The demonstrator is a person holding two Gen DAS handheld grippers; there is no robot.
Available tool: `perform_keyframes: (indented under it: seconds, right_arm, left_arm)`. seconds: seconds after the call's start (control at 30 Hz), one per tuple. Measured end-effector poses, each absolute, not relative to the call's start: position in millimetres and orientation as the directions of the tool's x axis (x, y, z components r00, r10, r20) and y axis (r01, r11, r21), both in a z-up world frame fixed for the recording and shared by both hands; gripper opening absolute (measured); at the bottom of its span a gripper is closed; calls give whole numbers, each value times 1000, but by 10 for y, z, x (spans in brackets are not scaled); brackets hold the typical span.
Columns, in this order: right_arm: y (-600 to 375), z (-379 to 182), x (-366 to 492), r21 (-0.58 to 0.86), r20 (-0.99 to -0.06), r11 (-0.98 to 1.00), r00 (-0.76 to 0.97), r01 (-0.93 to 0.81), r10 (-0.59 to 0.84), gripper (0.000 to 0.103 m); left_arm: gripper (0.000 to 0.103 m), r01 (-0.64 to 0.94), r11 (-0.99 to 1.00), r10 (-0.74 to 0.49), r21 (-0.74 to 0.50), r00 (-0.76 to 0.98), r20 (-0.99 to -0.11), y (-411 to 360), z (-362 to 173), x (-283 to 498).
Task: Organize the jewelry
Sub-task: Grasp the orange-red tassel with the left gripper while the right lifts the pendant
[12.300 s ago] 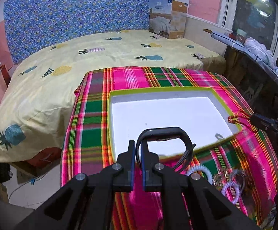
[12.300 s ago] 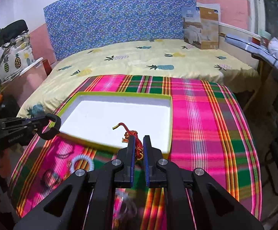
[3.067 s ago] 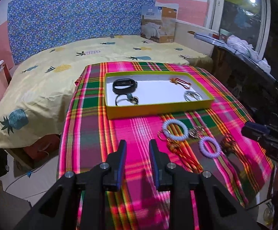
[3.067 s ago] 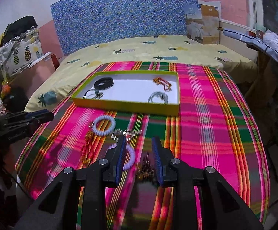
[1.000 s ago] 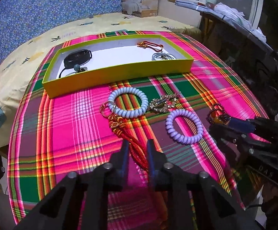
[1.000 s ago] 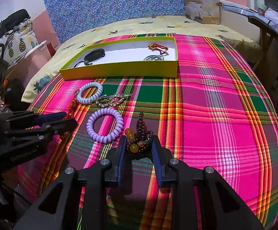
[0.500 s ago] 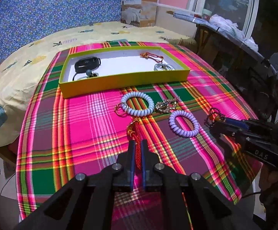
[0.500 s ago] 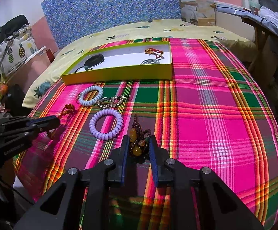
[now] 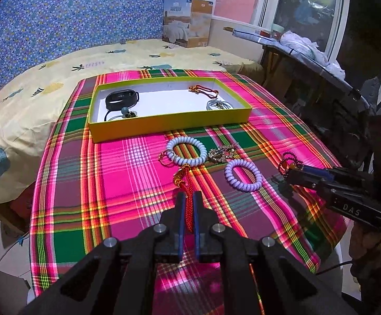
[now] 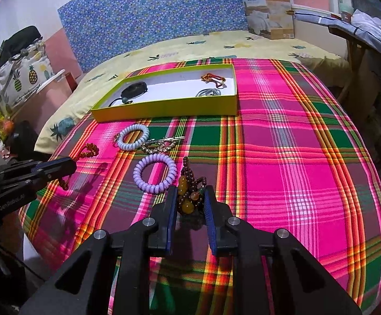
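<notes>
The yellow-green box holds a black band, a red cord knot and a silver piece. The left gripper, jaws just closed, clamps the red tassel cord, whose length points toward the box. The right gripper grips the brown bead bracelet above the plaid cloth, beside a lilac coil ring

lower end of the red cord ornament hidden between the left gripper pads; silver piece in the tray too small to identify.
</notes>
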State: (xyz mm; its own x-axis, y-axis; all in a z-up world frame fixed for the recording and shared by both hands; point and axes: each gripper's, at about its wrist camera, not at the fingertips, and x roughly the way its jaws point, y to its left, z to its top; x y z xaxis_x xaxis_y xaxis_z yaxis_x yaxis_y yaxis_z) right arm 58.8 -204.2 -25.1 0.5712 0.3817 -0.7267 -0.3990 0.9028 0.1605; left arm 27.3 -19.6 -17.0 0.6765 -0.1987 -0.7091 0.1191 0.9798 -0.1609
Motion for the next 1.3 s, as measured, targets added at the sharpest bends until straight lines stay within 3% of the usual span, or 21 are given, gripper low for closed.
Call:
perform_keyframes:
  seconds: [0.67,1.3]
  right_arm:
    - [-1996,-104,638,185,-705,893,577,-411,412,20]
    - [-1725,150,1069,115,-677,876,608,-468,414,20]
  left_arm:
    - [6,105,979,-198,-174,688,-698,-112,-128,313]
    - [6,113,983,-181,-144,726,-664,-53,151,843]
